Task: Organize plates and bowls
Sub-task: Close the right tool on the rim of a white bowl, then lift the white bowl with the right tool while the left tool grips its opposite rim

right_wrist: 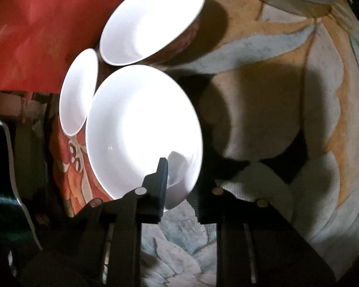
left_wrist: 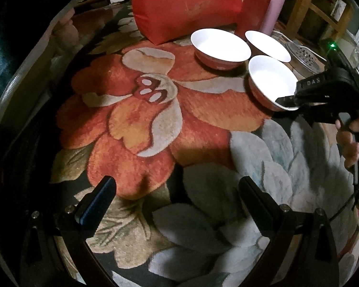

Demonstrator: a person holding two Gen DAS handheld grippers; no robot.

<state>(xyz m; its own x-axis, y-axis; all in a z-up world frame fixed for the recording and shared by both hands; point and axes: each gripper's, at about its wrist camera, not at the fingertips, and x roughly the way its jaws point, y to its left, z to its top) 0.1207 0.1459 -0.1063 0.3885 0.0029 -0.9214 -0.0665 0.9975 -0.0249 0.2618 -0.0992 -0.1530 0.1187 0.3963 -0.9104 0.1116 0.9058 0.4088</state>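
1. Three white bowls with red-brown outsides stand close together on a flowered cloth [left_wrist: 141, 119]: the near bowl [left_wrist: 271, 79], a left bowl [left_wrist: 219, 45] and a far bowl [left_wrist: 266, 45].
2. The right gripper [left_wrist: 286, 104] pinches the near bowl's rim at the edge closest to the person's hand [left_wrist: 349, 138]. In the right wrist view one finger [right_wrist: 161, 179] lies inside the bowl [right_wrist: 141, 129] and the other sits outside its wall, jaws closed on the rim.
3. No earlier picture is given, so only the grip itself can be told.
4. The left gripper [left_wrist: 177, 191] hangs over bare cloth, well apart from the bowls, jaws wide and holding nothing.
5. Behind the bowls stand a red bag [left_wrist: 184, 7], a red cylinder [left_wrist: 253, 4] and a pink one [left_wrist: 275, 4].
6. A clear patterned dish [left_wrist: 304, 55] lies just right of the far bowl.
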